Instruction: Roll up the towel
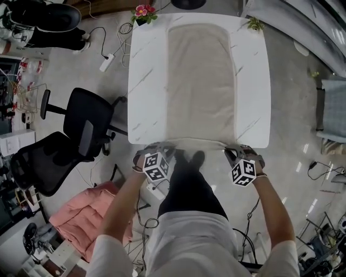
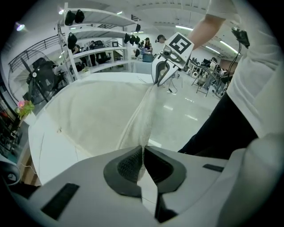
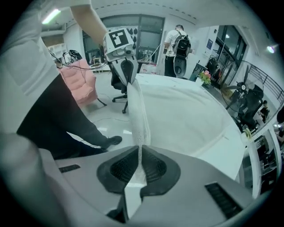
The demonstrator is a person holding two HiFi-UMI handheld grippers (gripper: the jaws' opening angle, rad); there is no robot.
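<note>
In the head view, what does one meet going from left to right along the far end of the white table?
pink flowers → towel → small green plant

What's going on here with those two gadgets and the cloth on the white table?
A person stands at the near end of a white table with a hand-held gripper in each hand. A beige towel lies spread flat along the table. The left gripper and the right gripper are each clamped shut on a near corner of the towel, and its near edge is pulled taut between them just off the table's edge. No rolling has been done yet; the towel is flat.
</note>
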